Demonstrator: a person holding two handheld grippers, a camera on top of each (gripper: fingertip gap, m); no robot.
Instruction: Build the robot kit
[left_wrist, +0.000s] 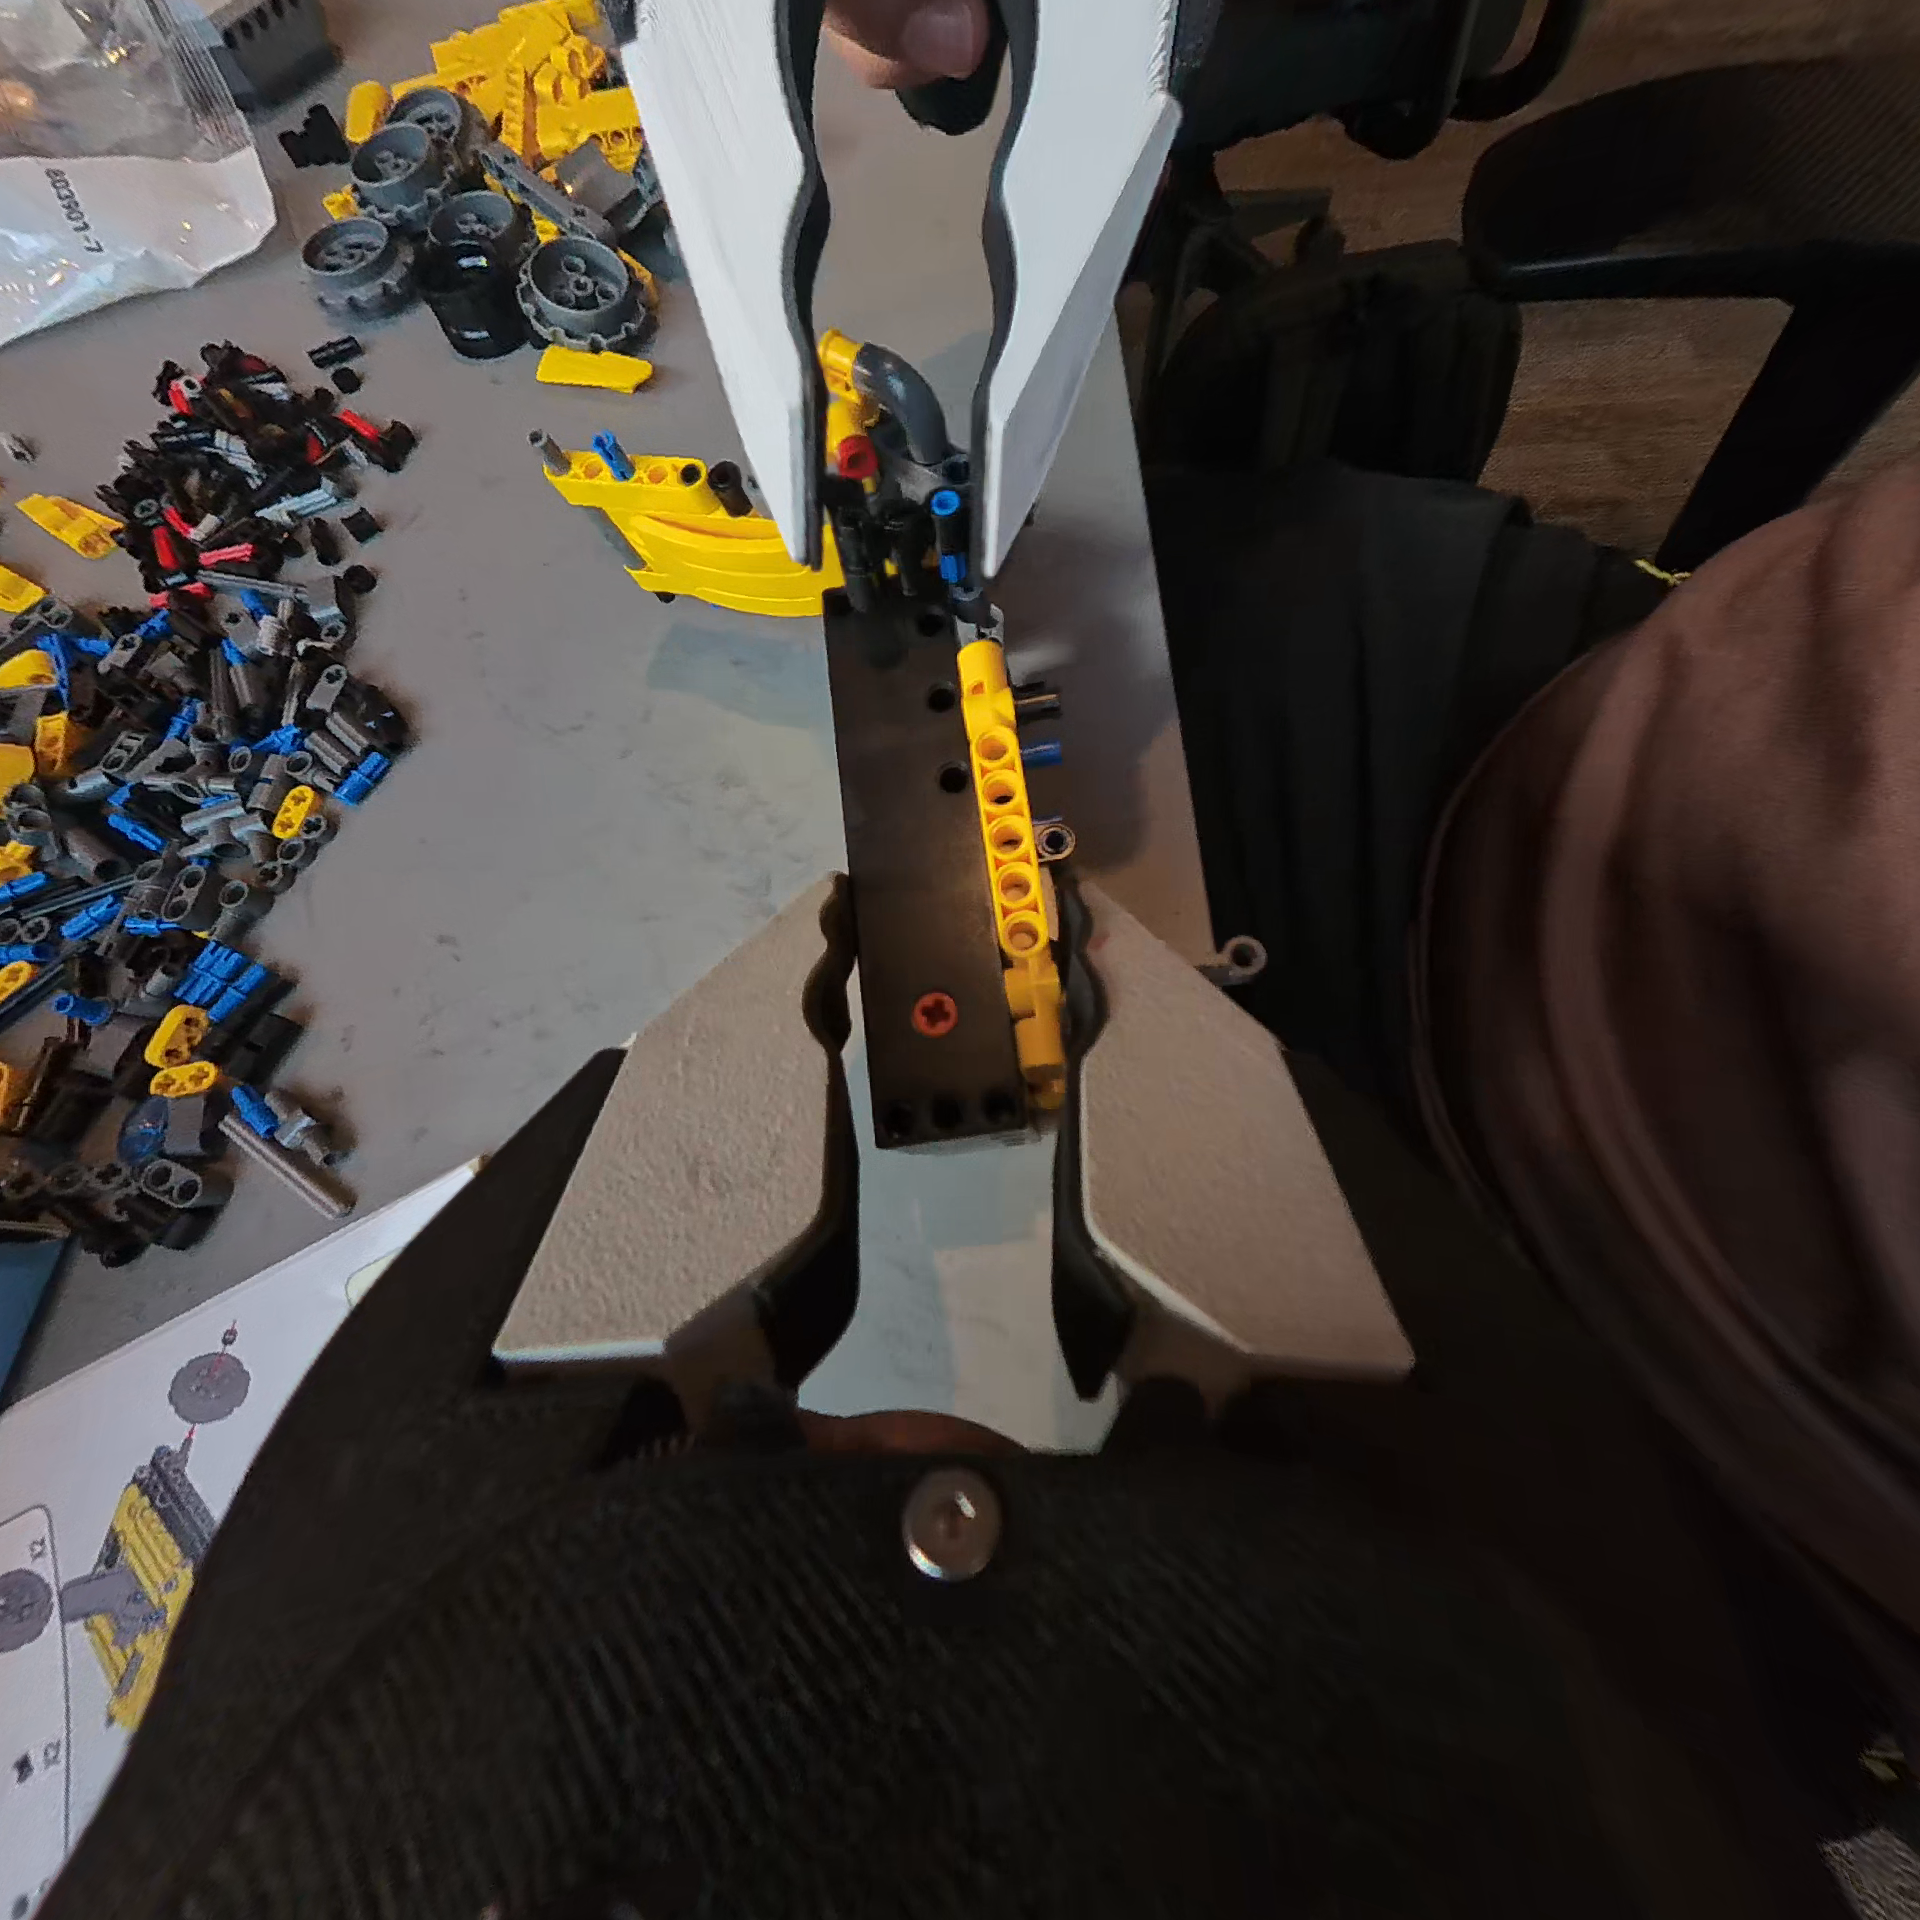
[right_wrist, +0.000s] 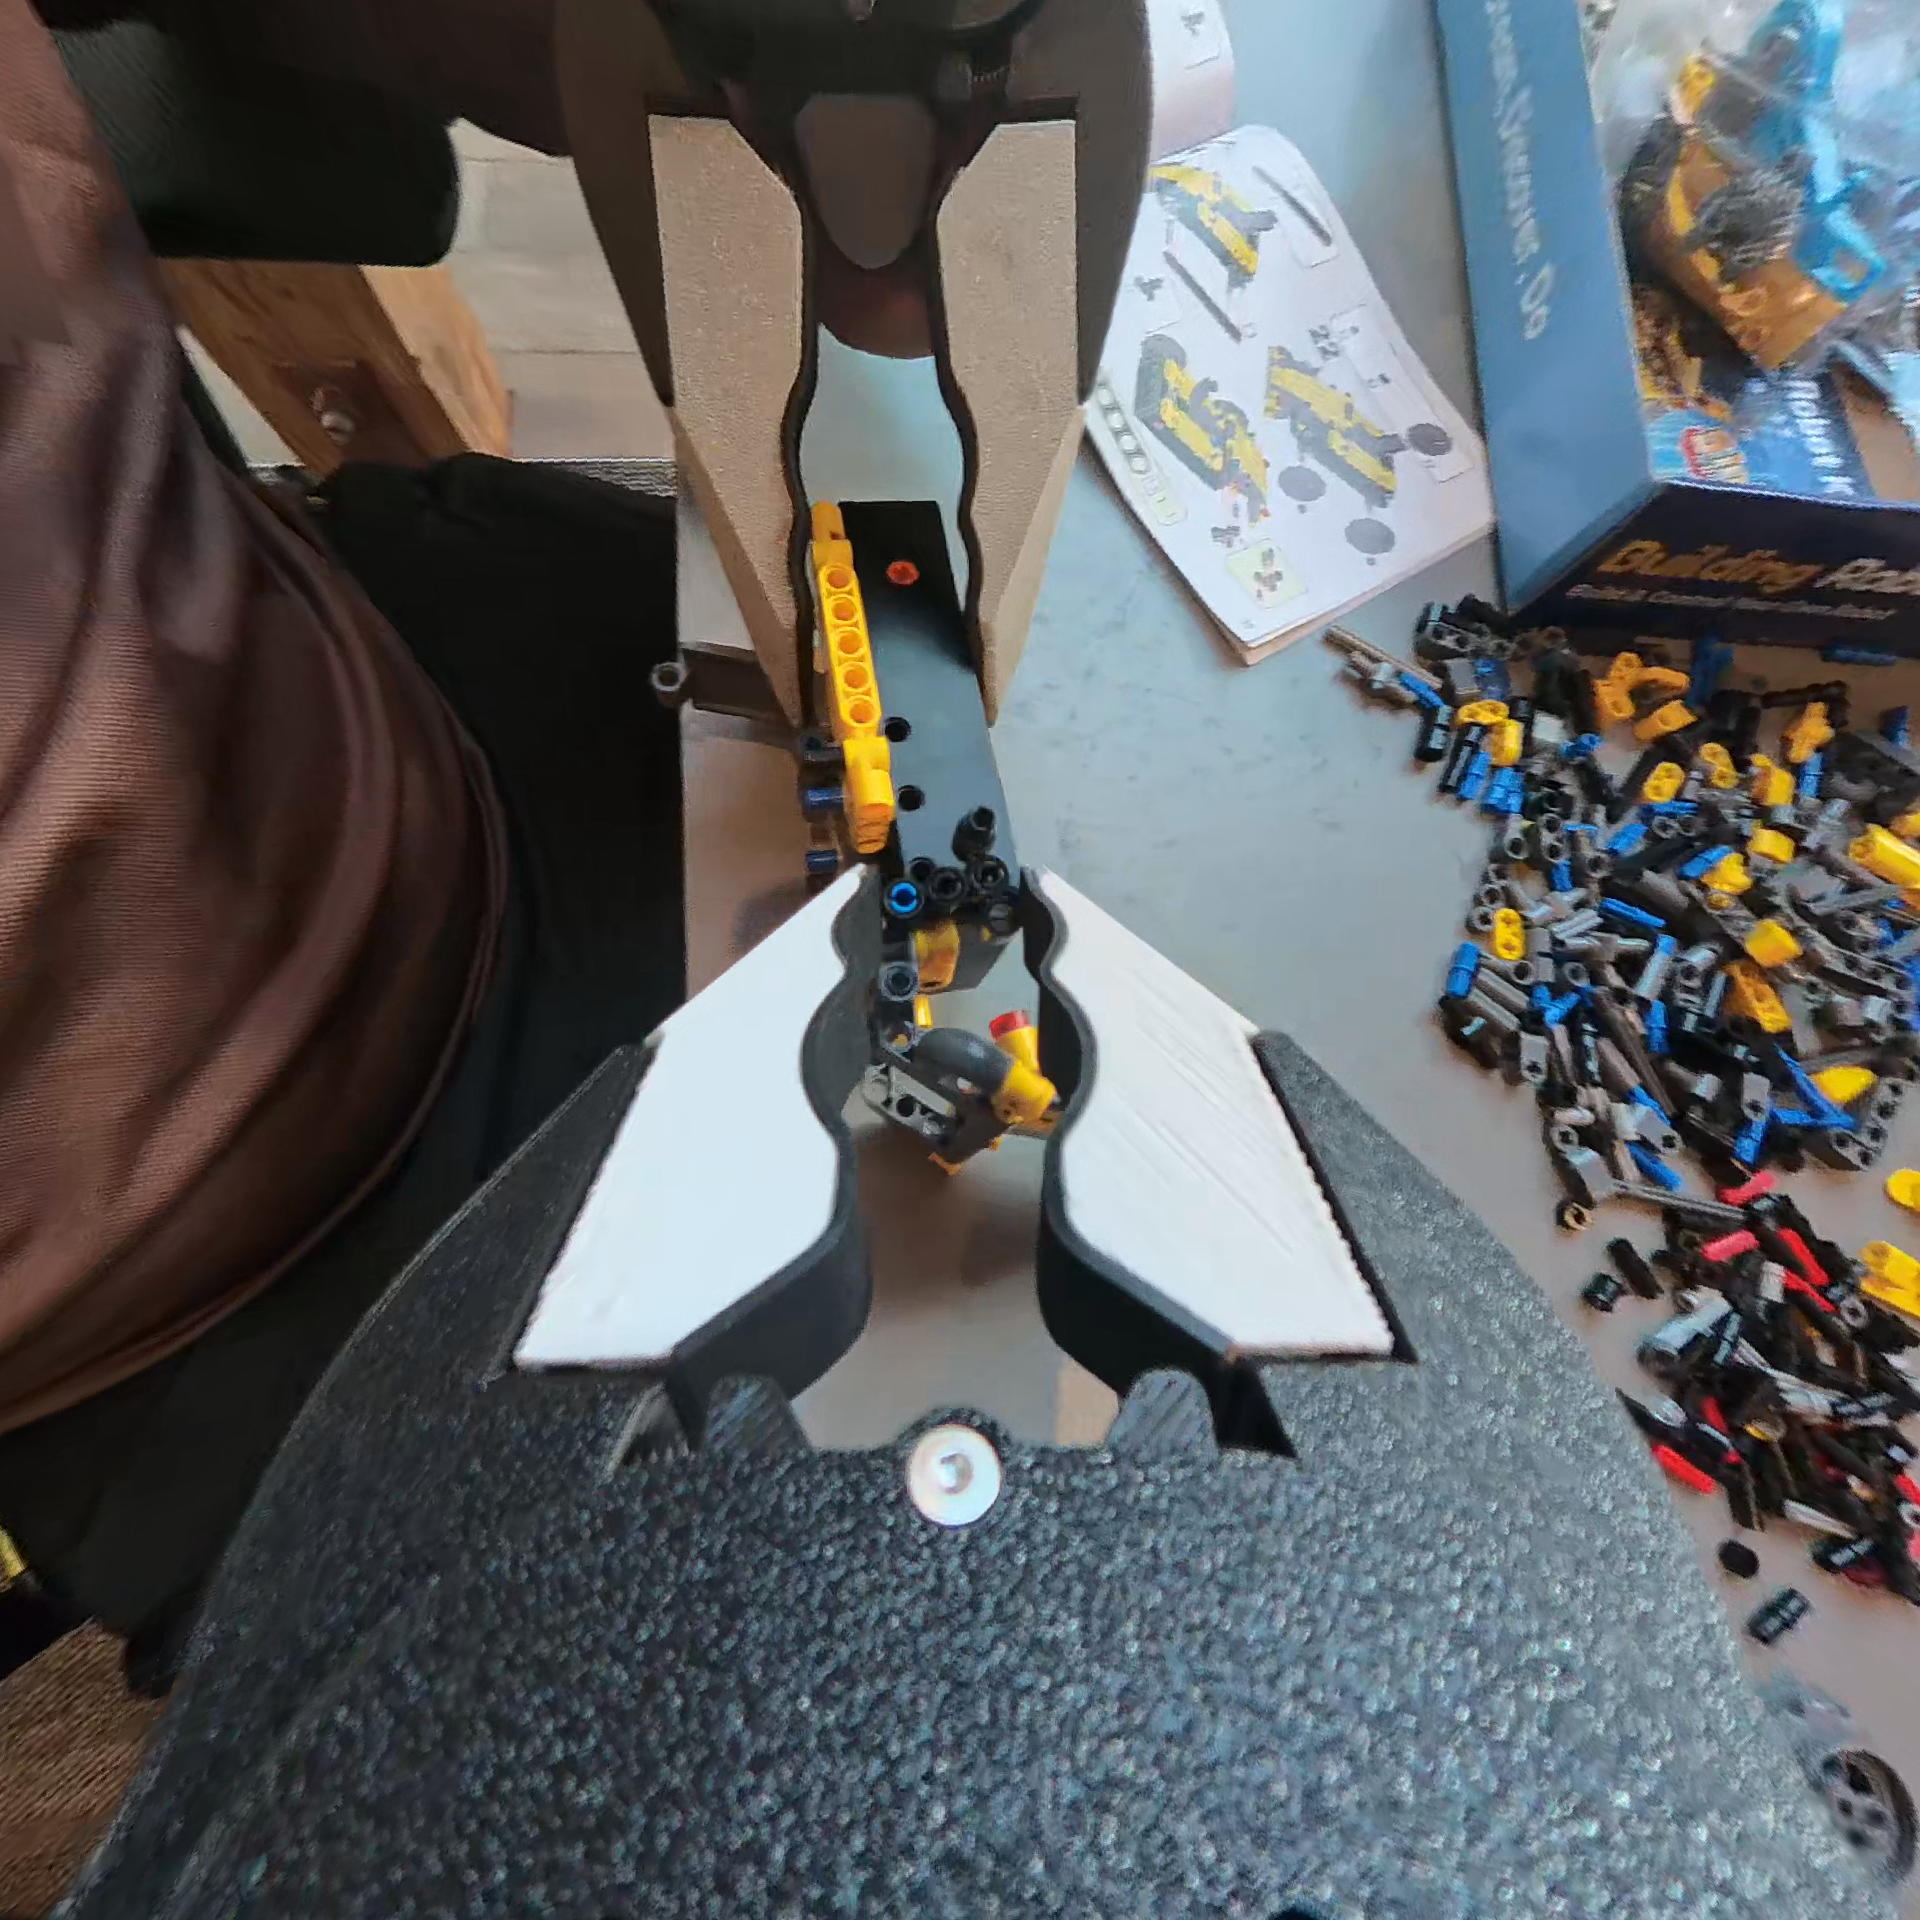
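Note:
A long black brick block (left_wrist: 914, 831) with a yellow holed beam (left_wrist: 1008, 831) along one side is held in the air between both grippers, over the grey table's edge. My left gripper (left_wrist: 961, 904), with beige fingers, is shut on the near end of the block, by an orange cross hole. My right gripper (right_wrist: 945, 883), with white fingers, is shut on the other end of the block (right_wrist: 935, 727), where black and blue pins and a grey curved piece (right_wrist: 956, 1055) with a red pin are fitted. Each gripper faces the other: right (left_wrist: 904, 566), left (right_wrist: 896, 712).
A pile of small black, blue, yellow and red parts (left_wrist: 177, 790) lies on the table, with grey wheels (left_wrist: 468, 239), a yellow curved panel piece (left_wrist: 686, 520) and a plastic bag (left_wrist: 104, 156). An instruction booklet (right_wrist: 1278, 416) and a blue box (right_wrist: 1662, 364) lie nearby. A person's brown clothing (left_wrist: 1714, 1039) is close by. The grippers' ends are close to 6 cm from one another.

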